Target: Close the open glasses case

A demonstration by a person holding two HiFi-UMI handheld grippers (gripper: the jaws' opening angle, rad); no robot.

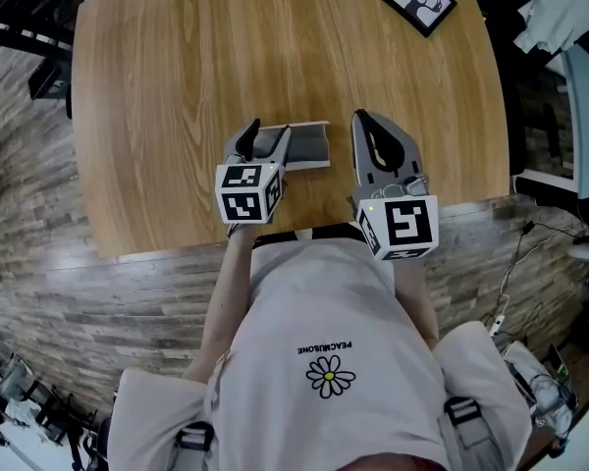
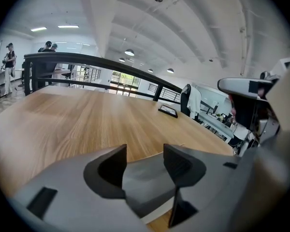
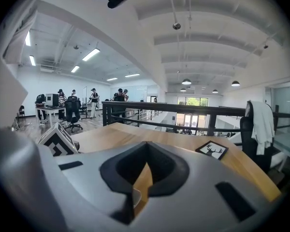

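Observation:
A grey glasses case point(image 1: 309, 147) with pale edges lies on the wooden table point(image 1: 177, 86) near its front edge. I cannot tell whether its lid stands open. My left gripper point(image 1: 270, 131) is open and sits over the case's left end. In the left gripper view the grey case point(image 2: 146, 178) shows between and below the two spread fingers point(image 2: 113, 166), and I cannot tell whether they touch it. My right gripper point(image 1: 361, 121) is shut on nothing and hovers just right of the case. The right gripper view has its closed jaws point(image 3: 144, 146) pointing across the table.
A small black-framed deer picture point(image 1: 419, 1) lies at the table's far right; it also shows in the left gripper view point(image 2: 167, 110) and the right gripper view point(image 3: 212, 150). The person's torso stands at the near edge. A railing and office chairs lie beyond the table.

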